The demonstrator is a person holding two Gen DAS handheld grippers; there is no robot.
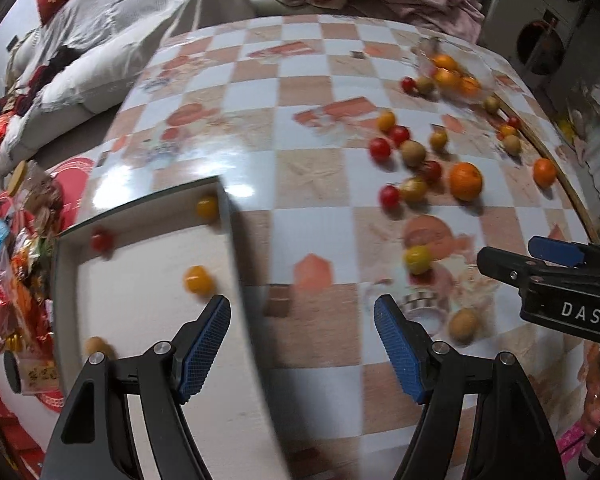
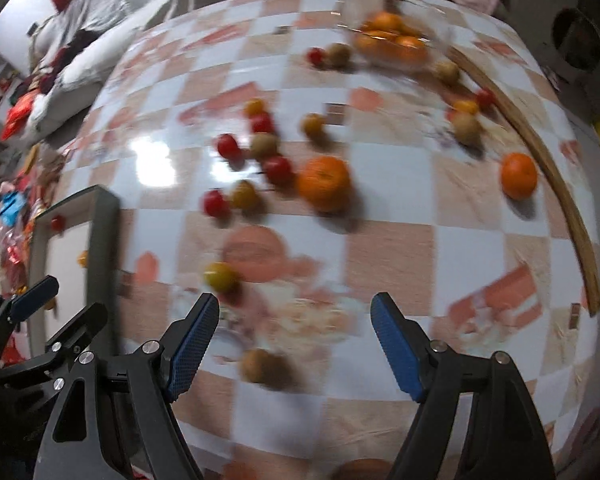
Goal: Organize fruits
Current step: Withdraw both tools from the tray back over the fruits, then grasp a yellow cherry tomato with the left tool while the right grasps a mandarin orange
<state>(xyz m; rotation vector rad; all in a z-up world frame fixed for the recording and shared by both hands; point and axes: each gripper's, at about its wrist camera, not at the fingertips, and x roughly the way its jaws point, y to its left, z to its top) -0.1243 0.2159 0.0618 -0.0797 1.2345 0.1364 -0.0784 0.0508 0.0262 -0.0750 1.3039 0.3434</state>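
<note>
I have both tongs pointing steeply down over the checkered table point(image 1: 320, 184), and both views are smeared by motion. My left gripper point(image 1: 302, 344) stands wide open with nothing between its blue pads, straddling the right wall of the white tray point(image 1: 140, 320). In that tray I count a red cherry tomato point(image 1: 101, 240), two yellow ones point(image 1: 207, 207) point(image 1: 198, 279) and a brownish fruit point(image 1: 96, 346) by the near edge. My right gripper point(image 2: 295, 344) is just as open and empty, hanging above a brown round fruit point(image 2: 260, 365) on the cloth, with a yellow tomato point(image 2: 219, 276) just beyond its left pad. Further out the loose fruit is scattered: a large orange point(image 2: 325, 182) beside a cluster of red and yellow tomatoes, another orange point(image 2: 519, 175) near the wooden strip point(image 2: 560, 184), and several oranges in a clear bowl point(image 2: 392, 38) at the far side
</note>
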